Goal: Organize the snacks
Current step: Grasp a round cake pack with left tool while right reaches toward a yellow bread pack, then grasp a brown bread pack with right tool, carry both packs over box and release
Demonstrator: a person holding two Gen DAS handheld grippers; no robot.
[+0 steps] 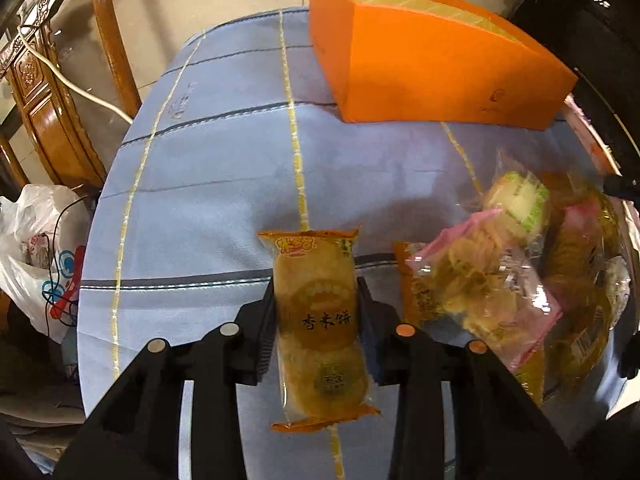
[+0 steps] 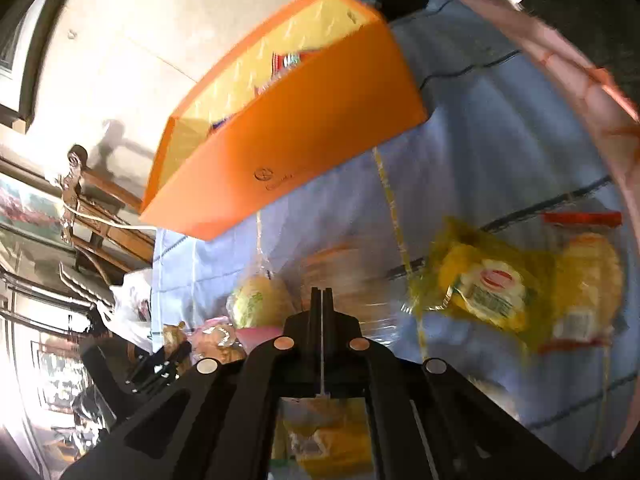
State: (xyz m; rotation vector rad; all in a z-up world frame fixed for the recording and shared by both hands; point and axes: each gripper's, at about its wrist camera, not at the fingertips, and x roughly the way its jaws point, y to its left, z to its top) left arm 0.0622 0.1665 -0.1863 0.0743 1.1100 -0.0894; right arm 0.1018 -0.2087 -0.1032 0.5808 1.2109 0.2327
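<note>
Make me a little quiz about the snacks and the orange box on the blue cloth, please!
1. True or false: the left claw is clamped on an orange-wrapped rice cake packet.
2. What colour is the inside of the orange box?
A. Yellow
B. Green
C. Black
3. In the right wrist view, the two fingers of the right claw are pressed ____.

Key
1. True: its pads press both sides of the packet.
2. A.
3. Together; what they pinch, if anything, is hard to tell.
</note>
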